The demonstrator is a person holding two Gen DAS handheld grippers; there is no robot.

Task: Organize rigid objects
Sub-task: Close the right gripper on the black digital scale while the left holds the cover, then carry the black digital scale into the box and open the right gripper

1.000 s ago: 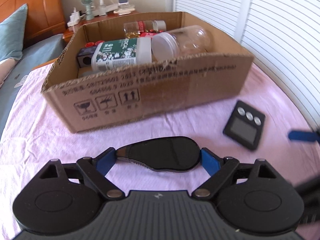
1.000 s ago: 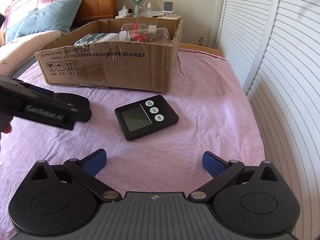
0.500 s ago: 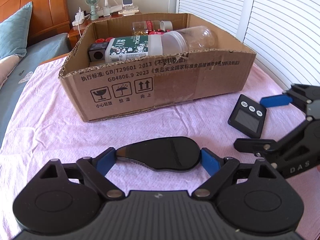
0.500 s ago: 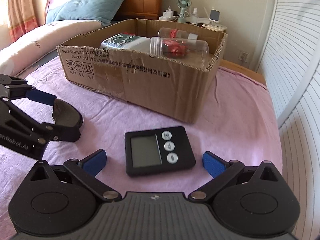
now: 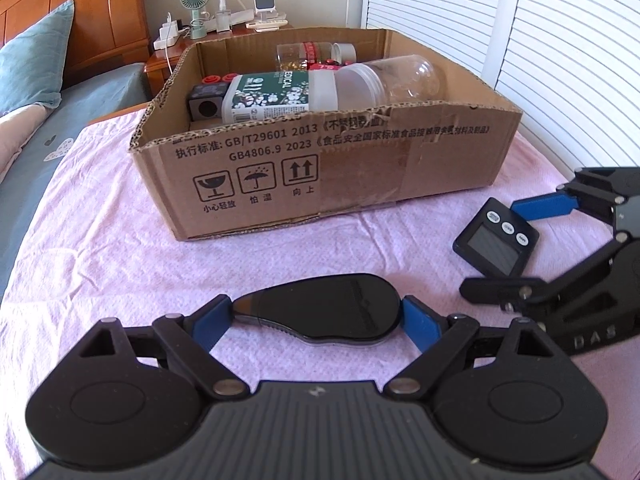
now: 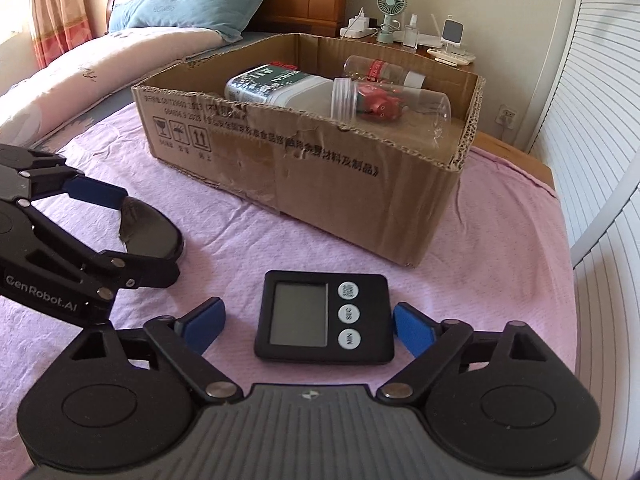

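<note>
A black oval case lies on the pink cloth. My left gripper is shut on it, one blue pad at each end. To its right lies a black digital timer with three round buttons, flat on the cloth, also seen in the left wrist view as the timer. My right gripper straddles the timer and its jaws are closing. The right pad is at the timer's edge; the left pad stands apart from it. Behind both stands an open cardboard box.
The box holds a green-labelled white bottle, a clear jar, a small clear bottle and a dark cube. A bed with a teal pillow lies left. A nightstand with a fan stands behind. White louvred doors run along the right.
The right gripper has come in around the timer and its fingers have narrowed. The left gripper holds the black case as before.
</note>
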